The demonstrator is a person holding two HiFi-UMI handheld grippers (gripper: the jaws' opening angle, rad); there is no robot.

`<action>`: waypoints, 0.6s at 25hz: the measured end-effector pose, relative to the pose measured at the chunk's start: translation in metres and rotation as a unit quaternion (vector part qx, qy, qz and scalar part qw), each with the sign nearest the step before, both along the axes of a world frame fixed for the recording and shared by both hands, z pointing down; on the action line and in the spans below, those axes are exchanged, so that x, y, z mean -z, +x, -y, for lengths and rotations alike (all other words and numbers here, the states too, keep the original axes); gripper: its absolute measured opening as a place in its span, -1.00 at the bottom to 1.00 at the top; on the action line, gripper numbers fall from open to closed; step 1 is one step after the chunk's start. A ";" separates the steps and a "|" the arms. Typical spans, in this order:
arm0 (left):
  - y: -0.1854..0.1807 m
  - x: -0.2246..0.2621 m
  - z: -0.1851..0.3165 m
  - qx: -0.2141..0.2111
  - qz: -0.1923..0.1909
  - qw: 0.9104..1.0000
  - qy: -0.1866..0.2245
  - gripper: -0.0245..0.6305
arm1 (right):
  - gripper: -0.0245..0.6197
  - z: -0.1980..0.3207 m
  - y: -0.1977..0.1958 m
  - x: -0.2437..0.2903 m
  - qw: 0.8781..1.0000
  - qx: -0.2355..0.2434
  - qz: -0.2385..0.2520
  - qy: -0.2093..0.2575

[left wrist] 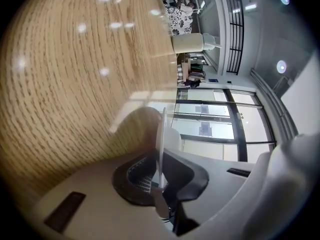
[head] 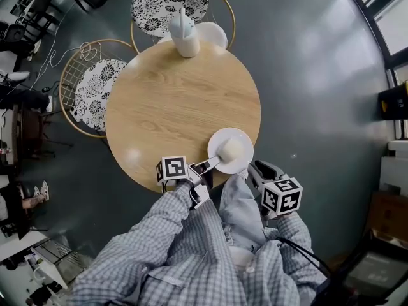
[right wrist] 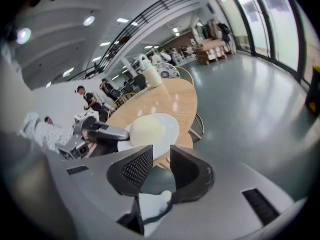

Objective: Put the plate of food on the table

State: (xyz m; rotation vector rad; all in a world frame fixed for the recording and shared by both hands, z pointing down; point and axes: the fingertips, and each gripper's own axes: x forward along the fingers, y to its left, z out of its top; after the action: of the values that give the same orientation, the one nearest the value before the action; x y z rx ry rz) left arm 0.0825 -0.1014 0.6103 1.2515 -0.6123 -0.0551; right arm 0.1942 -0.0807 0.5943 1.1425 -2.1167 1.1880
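**A:** Plate status?

**B:** I've got the plate point(head: 242, 162) at the table's point(head: 172, 101) near edge, right of middle, its near side hanging past the edge. A pale round lump of food point(head: 232, 148) sits on its centre. I can't tell whether the plate's base is touching the wood.

**A:** Left gripper?

**B:** Left gripper point(head: 207, 166) is clamped on the plate's left rim. In the left gripper view the rim runs edge-on between the two pads, both pressed against it. The gripper itself comes in over the near edge.

**A:** Right?

**B:** Right gripper point(right wrist: 161, 156) has its jaws apart with nothing between them. I'm holding it off the table, just beside the near edge on the plate's right. It isn't touching the plate. It points down and toward the plate.

**A:** Anything else on the table?

**B:** A white jug point(head: 183, 34) stands upright at the far edge, well apart from the plate. Off the table, one wire chair with a patterned cushion point(head: 169, 2) is behind the far edge. A second chair point(head: 95, 85) is at the left edge. Grey floor point(head: 319, 75) all round.
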 end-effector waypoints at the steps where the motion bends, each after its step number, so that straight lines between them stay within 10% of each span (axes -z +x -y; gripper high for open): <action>1: 0.000 0.000 0.000 0.001 -0.001 1.000 -0.002 -0.82 | -0.65 -0.002 -0.004 0.006 0.998 0.037 -0.034 0.026; 5: 0.002 -0.001 0.000 0.000 -0.002 1.000 -0.004 -0.82 | -0.65 -0.013 -0.037 0.029 0.965 0.189 -0.130 0.123; 9: 0.002 -0.003 0.000 -0.001 -0.001 1.000 -0.004 -0.82 | -0.65 -0.030 -0.064 0.021 0.901 0.332 -0.214 0.181; 15: 0.001 -0.005 0.000 0.000 -0.002 1.000 -0.005 -0.83 | -0.65 -0.036 -0.077 0.000 0.835 0.424 -0.285 0.205</action>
State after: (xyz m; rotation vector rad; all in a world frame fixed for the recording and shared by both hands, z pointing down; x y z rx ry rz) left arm 0.0830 -0.1016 0.6155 1.2405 -0.6076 -0.0544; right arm 0.1171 -0.0451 0.5938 0.4573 -2.0280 -0.0299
